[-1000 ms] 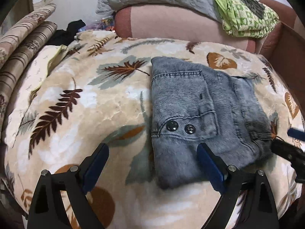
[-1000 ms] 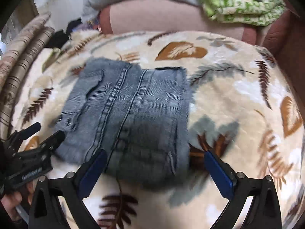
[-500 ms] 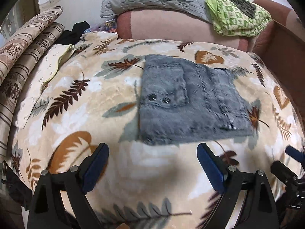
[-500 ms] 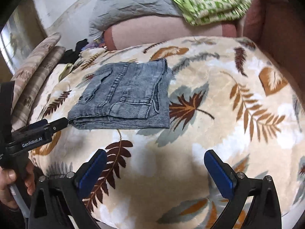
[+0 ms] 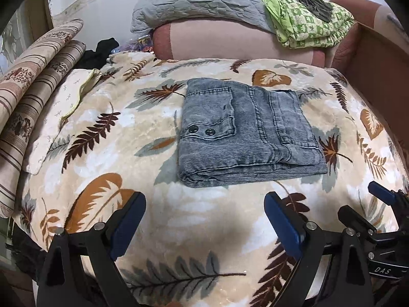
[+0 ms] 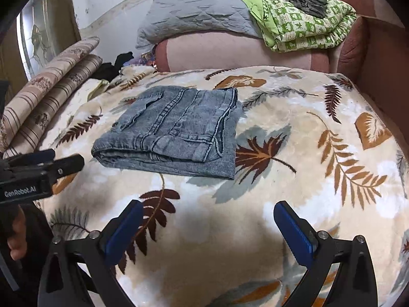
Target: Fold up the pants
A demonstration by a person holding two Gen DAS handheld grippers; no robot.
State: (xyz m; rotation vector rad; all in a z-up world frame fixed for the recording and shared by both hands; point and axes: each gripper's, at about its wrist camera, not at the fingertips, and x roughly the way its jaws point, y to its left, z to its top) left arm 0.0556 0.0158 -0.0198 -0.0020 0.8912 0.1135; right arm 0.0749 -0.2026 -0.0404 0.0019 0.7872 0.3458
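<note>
The grey-blue denim pants (image 5: 245, 133) lie folded into a flat rectangle in the middle of the leaf-patterned blanket (image 5: 107, 158); they also show in the right wrist view (image 6: 173, 133). My left gripper (image 5: 204, 220) is open and empty, held back from the pants' near edge. My right gripper (image 6: 208, 230) is open and empty, also back near the blanket's front. The left gripper shows at the left edge of the right wrist view (image 6: 46, 163), and the right gripper at the right edge of the left wrist view (image 5: 368, 204).
A pink bolster (image 5: 230, 41) lies behind the blanket with a grey quilt (image 5: 199, 2) and a green patterned cloth (image 5: 306, 23) on it. Striped rolled bedding (image 5: 30, 81) lies at the left. A brown board (image 5: 378, 69) stands at the right.
Both grippers have pulled back from the folded pants toward the blanket's front edge. The pants stay folded in place.
</note>
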